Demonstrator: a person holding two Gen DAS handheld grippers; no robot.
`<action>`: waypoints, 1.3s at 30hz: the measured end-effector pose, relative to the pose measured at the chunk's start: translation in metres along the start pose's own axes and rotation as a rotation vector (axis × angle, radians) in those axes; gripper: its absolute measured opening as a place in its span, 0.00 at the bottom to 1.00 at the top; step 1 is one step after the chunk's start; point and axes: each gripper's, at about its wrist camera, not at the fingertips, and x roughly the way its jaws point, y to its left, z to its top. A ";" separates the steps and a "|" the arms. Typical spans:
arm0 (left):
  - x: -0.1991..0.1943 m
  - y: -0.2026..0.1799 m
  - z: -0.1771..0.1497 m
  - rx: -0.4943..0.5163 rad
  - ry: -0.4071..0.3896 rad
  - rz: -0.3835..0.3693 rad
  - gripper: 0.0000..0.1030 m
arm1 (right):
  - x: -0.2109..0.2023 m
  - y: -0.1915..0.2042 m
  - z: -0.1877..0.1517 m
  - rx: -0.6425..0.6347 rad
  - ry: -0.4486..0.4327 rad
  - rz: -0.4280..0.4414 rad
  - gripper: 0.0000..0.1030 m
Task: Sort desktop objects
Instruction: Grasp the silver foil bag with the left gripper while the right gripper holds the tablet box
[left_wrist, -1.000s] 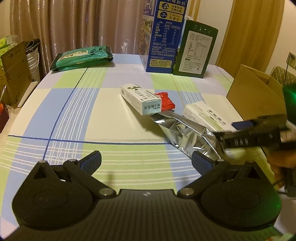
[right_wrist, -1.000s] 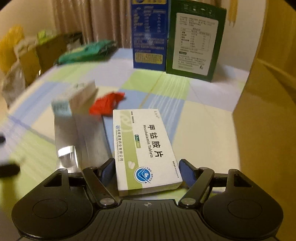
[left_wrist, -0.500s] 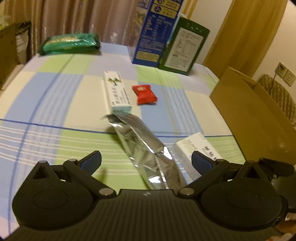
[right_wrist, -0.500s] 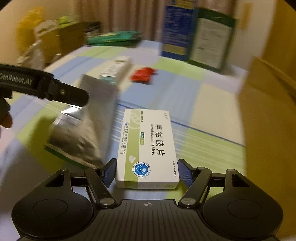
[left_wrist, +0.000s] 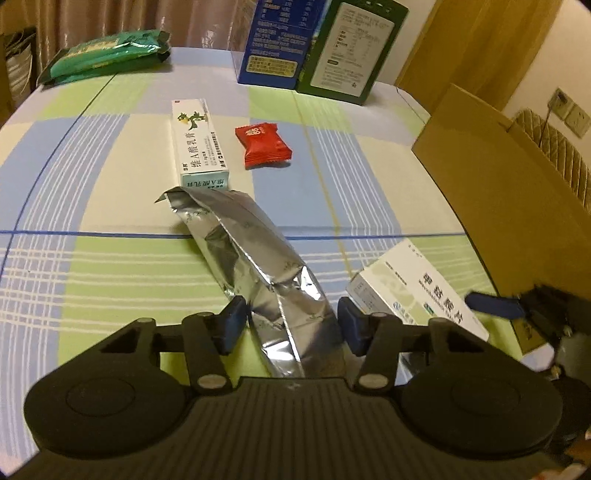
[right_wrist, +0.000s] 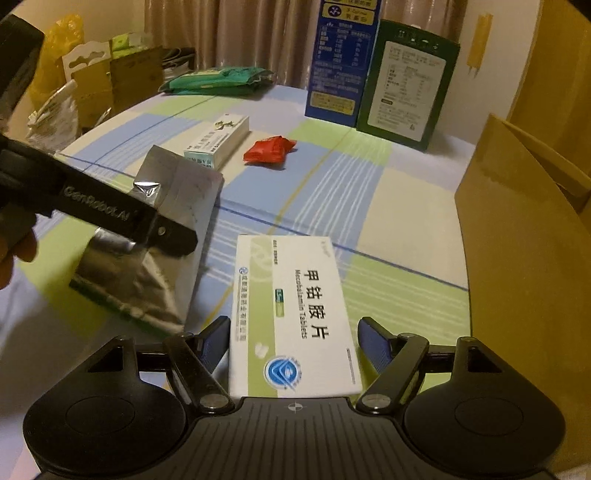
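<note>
The white-green pill box (right_wrist: 293, 317) reads "甲钴胺片" and "Mecobalamin Tablets" in black on its top. The long ointment box (left_wrist: 197, 142) carries "维A酸乳膏" along its top face. "GenRobot.AI" stands on the arm of the left tongs (right_wrist: 110, 214). Print on the blue carton (right_wrist: 341, 62) and the green carton (right_wrist: 406, 83) is too small to read.

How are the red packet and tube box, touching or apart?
Apart. The left wrist view shows a strip of tablecloth between the red packet and the tube box.
</note>
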 end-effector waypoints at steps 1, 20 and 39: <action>-0.002 -0.002 -0.001 0.007 0.003 0.000 0.42 | 0.000 -0.001 0.000 0.003 0.005 0.001 0.70; -0.075 -0.077 -0.092 0.195 0.092 0.005 0.72 | -0.112 0.004 -0.082 0.156 0.061 -0.050 0.70; -0.034 -0.067 -0.071 0.146 0.167 0.041 0.56 | -0.094 -0.004 -0.087 0.164 0.028 -0.033 0.77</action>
